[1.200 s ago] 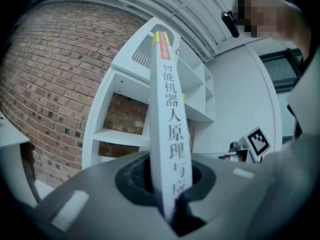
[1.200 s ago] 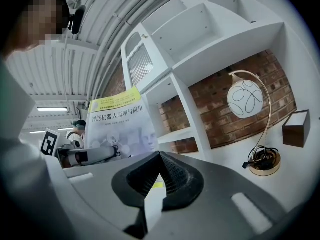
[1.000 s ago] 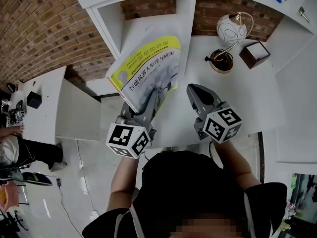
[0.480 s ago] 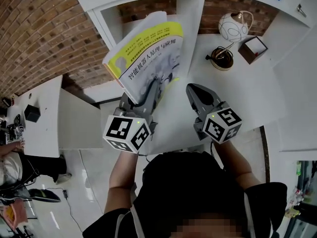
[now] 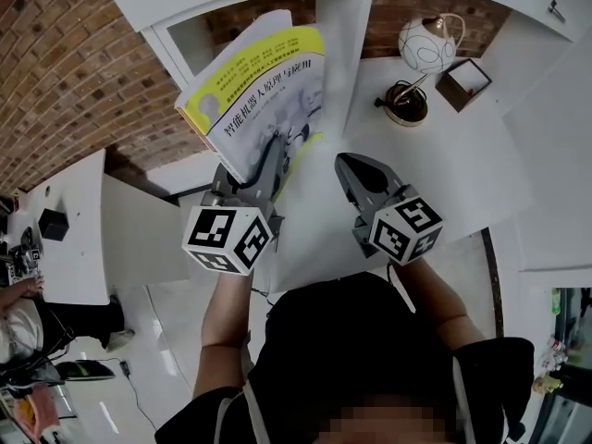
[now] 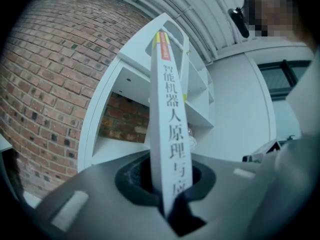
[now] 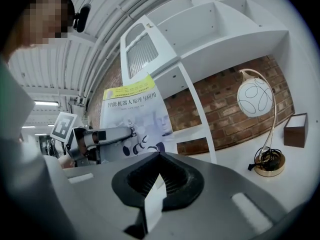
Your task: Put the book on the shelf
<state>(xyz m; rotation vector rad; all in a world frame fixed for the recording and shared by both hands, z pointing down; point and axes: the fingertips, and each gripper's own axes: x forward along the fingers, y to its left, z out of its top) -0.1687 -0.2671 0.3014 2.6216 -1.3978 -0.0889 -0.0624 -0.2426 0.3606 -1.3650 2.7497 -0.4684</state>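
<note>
A person's left gripper [image 5: 270, 160] pinches the lower edge of a book [image 5: 264, 100], held tilted in front of the white shelf [image 5: 347, 44], at the open bay left of its upright divider. The left gripper view shows only the book's white spine, edge-on, with the pads pressed against both sides. The right gripper view shows instead the front cover with its yellow band. The right gripper [image 5: 350, 163] hangs right of the book, short of the shelf, fingers pressed together and holding nothing that can be made out. A globe lamp [image 5: 421, 49] and a brown box [image 5: 462, 81] stand right of the shelf's divider. The book's bottom corner is buried in the jaws. Whether the book touches the shelf cannot be told.
</note>
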